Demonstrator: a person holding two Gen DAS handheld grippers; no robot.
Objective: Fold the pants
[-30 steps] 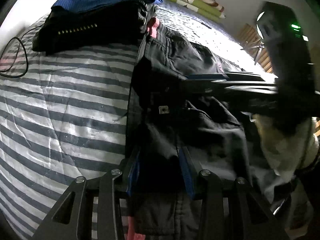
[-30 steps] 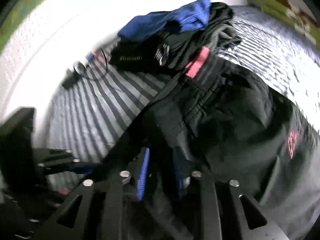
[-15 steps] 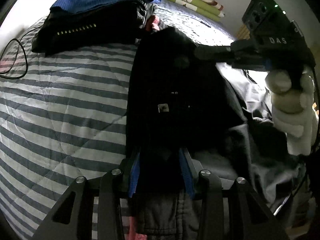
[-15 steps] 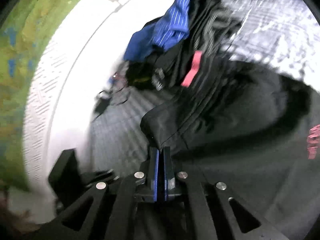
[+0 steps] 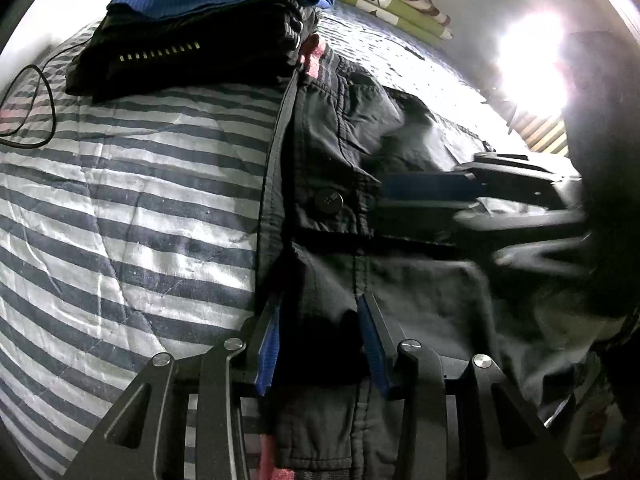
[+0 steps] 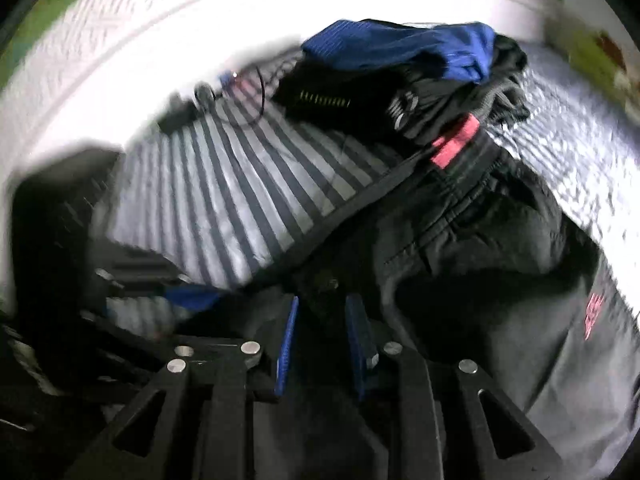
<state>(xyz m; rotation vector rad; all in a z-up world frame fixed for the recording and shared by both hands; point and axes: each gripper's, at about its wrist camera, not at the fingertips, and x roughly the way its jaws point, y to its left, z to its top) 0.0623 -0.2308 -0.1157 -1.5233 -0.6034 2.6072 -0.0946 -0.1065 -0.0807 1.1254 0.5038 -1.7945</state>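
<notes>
We find the black quilted pants [image 5: 400, 264] lying on the striped grey-and-white bedcover [image 5: 132, 208], partly folded and rumpled. The left gripper [image 5: 320, 332] clamps their near edge; the right gripper [image 6: 322, 320] is opening around fabric. Flattening remains.

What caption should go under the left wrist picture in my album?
Left gripper shut on black pants on a striped bed, folded clothes stacked behind.

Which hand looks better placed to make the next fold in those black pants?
Probably the right gripper: its jaws are opening over loose pants fabric, free to regrasp. The left gripper is pinning a bunched edge.
</notes>
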